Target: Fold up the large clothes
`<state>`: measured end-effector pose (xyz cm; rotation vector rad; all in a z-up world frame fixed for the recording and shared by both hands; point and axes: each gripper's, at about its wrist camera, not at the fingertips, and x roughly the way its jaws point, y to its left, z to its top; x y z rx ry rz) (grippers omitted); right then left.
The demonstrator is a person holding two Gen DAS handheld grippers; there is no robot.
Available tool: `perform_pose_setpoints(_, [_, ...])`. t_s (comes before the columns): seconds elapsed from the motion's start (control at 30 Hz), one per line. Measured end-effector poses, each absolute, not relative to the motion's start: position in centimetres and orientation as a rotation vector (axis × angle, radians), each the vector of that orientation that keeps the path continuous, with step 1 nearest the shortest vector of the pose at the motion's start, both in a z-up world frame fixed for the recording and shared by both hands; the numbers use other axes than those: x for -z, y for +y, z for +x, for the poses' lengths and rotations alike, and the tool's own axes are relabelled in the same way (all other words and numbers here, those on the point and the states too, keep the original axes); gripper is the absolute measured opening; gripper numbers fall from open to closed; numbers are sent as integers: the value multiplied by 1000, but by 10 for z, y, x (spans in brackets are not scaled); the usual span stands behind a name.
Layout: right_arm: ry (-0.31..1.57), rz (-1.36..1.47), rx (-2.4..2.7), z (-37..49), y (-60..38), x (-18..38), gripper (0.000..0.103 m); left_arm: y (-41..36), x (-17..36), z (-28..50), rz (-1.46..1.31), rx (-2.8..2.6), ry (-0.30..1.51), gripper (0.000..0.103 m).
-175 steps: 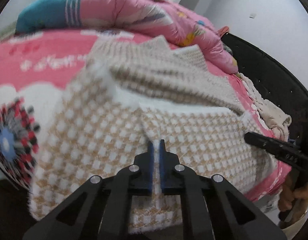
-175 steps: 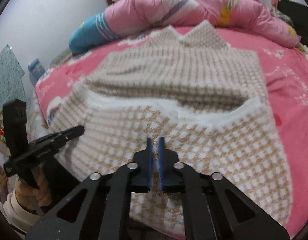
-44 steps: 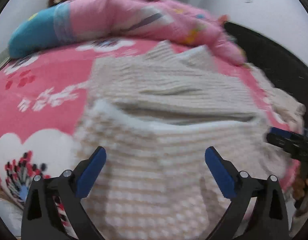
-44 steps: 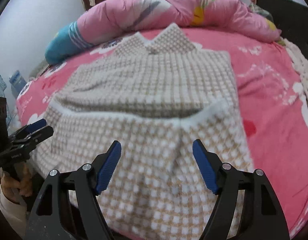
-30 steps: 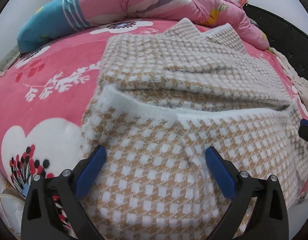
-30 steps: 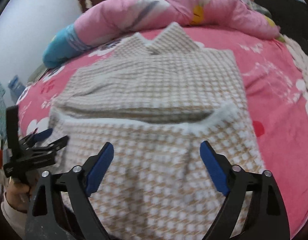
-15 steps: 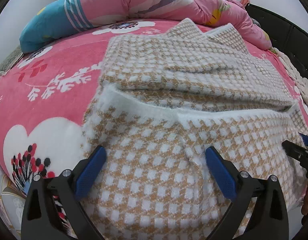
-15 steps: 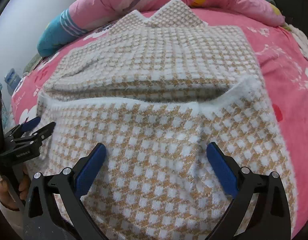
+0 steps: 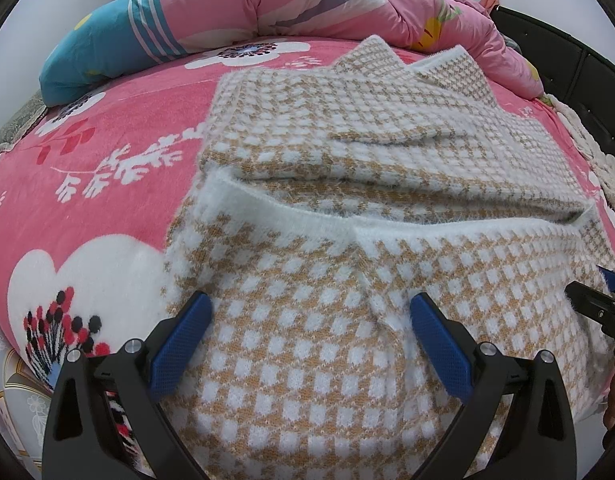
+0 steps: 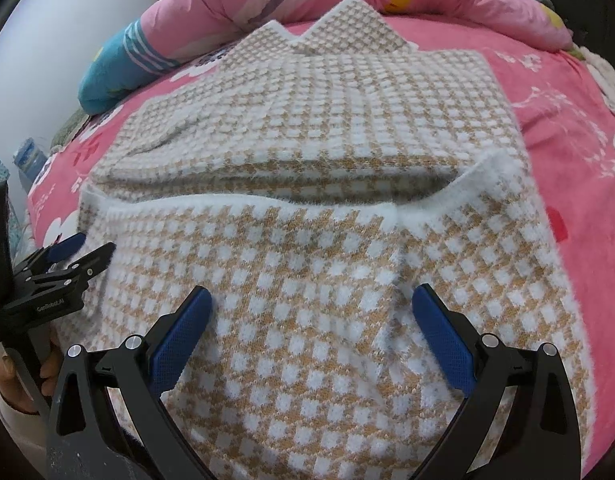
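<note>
Only the right wrist view showed the hand [image 10: 47, 364] gripping the left tool's handle. Both the left gripper [image 9: 307, 336] and the right gripper [image 10: 309, 326] hovered spread wide, empty, over the near folded edge of the checked sweater [image 9: 347, 280]. Beyond it lay the pink blanket [image 9: 107, 152] and the rolled quilt [image 9: 307, 0].

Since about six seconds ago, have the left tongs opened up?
Yes. The left tongs now stand spread wide over the checked sweater; earlier they were pinched shut on it.
</note>
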<state>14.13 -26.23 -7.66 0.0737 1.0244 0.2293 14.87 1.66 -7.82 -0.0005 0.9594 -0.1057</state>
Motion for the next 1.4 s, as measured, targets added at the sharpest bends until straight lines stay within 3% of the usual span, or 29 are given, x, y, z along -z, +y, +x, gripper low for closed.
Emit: perform_pose_setpoints(1.4, [1062,115,-283,149,-269,77,95,14,78,155,38,80,1012,98])
